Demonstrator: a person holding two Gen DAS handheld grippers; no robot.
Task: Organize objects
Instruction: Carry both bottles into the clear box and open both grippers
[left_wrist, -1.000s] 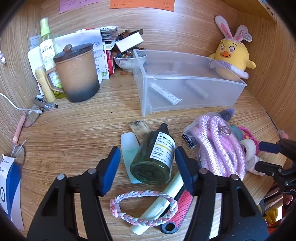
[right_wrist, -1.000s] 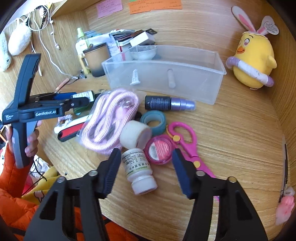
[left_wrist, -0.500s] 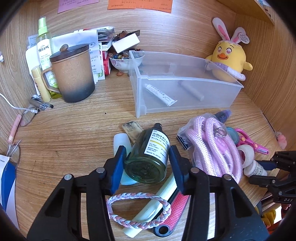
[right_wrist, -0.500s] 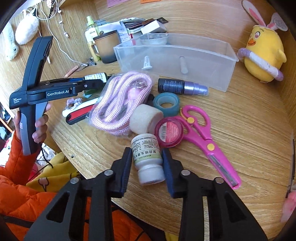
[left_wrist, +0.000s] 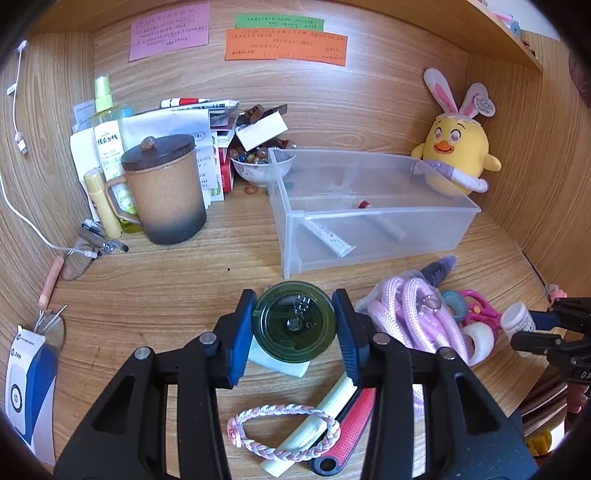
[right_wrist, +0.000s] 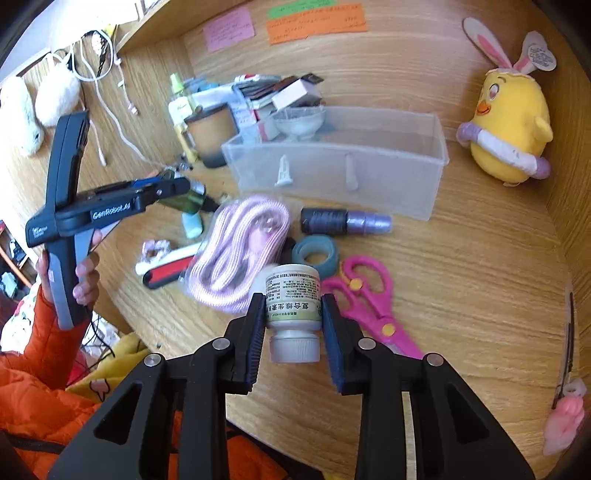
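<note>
Both grippers are loaded at once, so the step in hand looks like the carry: two picks made, two drops to come. The left gripper (left_wrist: 294, 330) has its jaws clamped on the dark green bottle (left_wrist: 294, 321), base turned toward the camera, neck pointing away, held clear of the desk (left_wrist: 166, 291) with a pale green piece (left_wrist: 275, 363) lying just beneath it. The right gripper (right_wrist: 293, 325) has its jaws pressed against the label of the white pill bottle (right_wrist: 293, 299), cap nearest the camera, lifted above the clutter. Straight ahead of both pairs of jaws, beyond the pink rope bundle (left_wrist: 413, 314), stands the clear plastic bin (left_wrist: 384, 236), already holding a small tube (left_wrist: 327, 234). The likely next move is forward and over the near wall of that bin, one bottle at a time, each lowered well inside before its jaws part, since round bottles could roll. As for pose, the left gripper is held roughly level at the left of the pile, gripped from below by a hand (right_wrist: 79, 280) in an orange sleeve; the right gripper points forward and slightly down, with the pink scissors (right_wrist: 369, 295) just beyond its right jaw.
</note>
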